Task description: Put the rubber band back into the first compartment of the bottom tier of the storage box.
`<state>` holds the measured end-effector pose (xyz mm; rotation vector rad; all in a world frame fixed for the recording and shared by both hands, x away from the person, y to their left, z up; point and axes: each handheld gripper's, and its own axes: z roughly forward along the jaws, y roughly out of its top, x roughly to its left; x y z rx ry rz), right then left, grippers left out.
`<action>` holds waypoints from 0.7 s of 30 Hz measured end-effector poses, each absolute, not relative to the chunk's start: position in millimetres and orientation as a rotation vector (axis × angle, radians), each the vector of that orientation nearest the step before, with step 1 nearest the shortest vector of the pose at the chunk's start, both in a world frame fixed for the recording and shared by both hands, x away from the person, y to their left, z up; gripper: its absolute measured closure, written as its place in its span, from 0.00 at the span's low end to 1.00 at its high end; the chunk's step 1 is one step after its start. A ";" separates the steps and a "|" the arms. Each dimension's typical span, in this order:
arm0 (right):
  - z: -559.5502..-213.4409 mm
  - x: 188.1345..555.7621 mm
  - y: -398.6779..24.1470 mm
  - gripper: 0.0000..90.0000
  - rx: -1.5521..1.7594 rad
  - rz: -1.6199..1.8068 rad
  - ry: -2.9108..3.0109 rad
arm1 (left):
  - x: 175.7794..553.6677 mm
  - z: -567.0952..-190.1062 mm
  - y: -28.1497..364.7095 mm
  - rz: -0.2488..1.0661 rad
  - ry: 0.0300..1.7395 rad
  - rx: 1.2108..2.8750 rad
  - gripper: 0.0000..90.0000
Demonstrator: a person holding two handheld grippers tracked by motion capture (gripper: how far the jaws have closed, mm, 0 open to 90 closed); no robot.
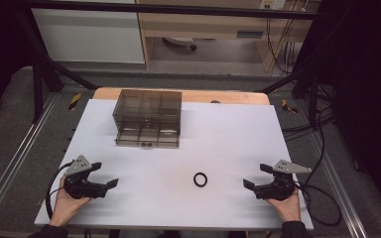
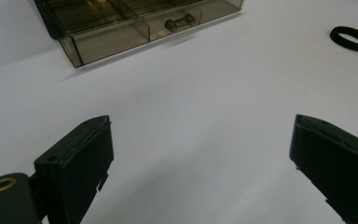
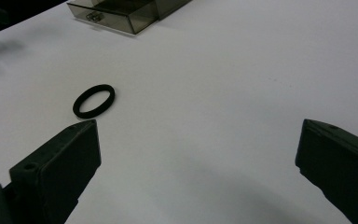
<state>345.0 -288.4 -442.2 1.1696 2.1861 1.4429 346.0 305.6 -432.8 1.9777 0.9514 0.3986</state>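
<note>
A black ring [image 1: 200, 179] lies flat on the white worktop [image 1: 228, 134], near its front edge, right of the middle. A smoked clear drawer box [image 1: 148, 118] stands toward the back edge, its bottom drawer [image 1: 147, 138] pulled out. The left gripper [image 1: 106, 174] at the front left corner and the right gripper [image 1: 256, 176] at the front right both gape wide, holding nothing.
</note>
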 end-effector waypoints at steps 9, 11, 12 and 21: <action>-444.3 345.3 -286.6 0.01 1.165 1.426 2.216 | 345.3 -433.1 299.6 0.384 0.950 1.981 0.07; -444.3 345.3 -286.7 0.01 1.161 1.422 2.219 | 345.2 -433.0 297.2 0.386 0.942 1.989 0.07; -444.3 345.3 -286.7 0.01 1.160 1.420 2.220 | 345.1 -433.0 295.8 0.384 0.943 1.991 0.07; -444.4 345.2 -286.2 0.01 1.155 1.422 2.225 | 345.6 -433.5 282.0 0.370 0.935 2.014 0.07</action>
